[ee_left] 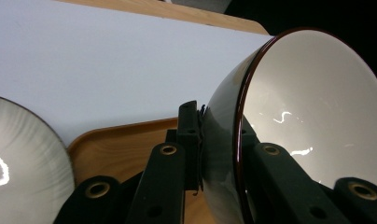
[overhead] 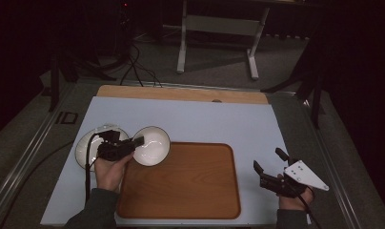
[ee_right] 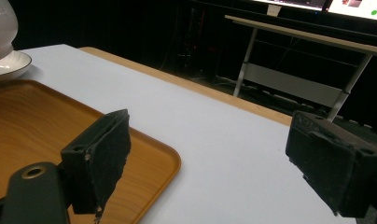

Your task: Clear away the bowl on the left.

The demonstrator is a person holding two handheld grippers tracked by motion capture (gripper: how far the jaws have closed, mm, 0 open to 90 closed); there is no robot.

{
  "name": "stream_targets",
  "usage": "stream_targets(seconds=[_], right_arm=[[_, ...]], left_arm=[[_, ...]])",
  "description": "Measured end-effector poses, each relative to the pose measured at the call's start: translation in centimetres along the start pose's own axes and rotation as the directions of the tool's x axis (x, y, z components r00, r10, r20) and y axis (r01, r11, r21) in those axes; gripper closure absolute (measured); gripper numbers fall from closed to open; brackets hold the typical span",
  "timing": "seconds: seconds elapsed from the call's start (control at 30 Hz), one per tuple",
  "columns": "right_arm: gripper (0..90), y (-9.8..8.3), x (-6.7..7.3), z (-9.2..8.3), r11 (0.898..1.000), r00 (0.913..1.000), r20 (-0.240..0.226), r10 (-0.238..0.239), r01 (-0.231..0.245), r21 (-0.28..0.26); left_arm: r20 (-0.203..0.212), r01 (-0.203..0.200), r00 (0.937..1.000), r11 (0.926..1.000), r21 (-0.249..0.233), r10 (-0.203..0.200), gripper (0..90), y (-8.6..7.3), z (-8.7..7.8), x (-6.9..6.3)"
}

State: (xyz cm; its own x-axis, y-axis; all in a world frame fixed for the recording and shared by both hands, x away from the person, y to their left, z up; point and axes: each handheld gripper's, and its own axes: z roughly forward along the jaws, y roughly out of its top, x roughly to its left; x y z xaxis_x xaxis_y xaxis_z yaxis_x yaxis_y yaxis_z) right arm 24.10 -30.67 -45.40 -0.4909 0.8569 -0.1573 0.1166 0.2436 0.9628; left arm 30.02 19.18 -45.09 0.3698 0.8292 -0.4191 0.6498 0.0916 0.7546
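- Gripping the white bowl [overhead: 152, 145] by its dark rim, the left tool [overhead: 133, 143] has one jaw inside and one outside the wall.
- The bowl is tilted on edge at the back-left corner of the wooden tray [overhead: 181, 191], just beside a second white bowl [overhead: 86, 145] resting on the bench [overhead: 205, 119].
- The right tool [overhead: 269, 167] hovers near the tray's right edge, jaws wide, nothing between them.

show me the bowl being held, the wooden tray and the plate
bowl [overhead: 153, 145], high view, on its white inside
wooden tray [overhead: 190, 186], high view, on its bare middle
plate [ee_left: 23, 154], left gripper view, on its pale surface near the rim
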Motion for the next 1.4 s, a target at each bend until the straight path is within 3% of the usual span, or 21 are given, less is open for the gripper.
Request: stream_targets(seconds=[1.07, 1.4], right_arm=[[13.7, 0.0, 0.0, 0.0, 1.0, 1.0, -0.001, -0.005, 0.005, 0.0], [13.7, 0.0, 0.0, 0.1, 1.0, 1.0, -0.002, -0.006, 0.006, 0.002]], left_arm=[[0.042, -0.043, 0.9983, 0.9966, 0.07, 0.04, 81.1, -1.0, 2.2, -2.4], [0.063, -0.039, 0.9975, 0.9956, 0.085, 0.034, 81.1, -1.2, 2.6, -2.9]])
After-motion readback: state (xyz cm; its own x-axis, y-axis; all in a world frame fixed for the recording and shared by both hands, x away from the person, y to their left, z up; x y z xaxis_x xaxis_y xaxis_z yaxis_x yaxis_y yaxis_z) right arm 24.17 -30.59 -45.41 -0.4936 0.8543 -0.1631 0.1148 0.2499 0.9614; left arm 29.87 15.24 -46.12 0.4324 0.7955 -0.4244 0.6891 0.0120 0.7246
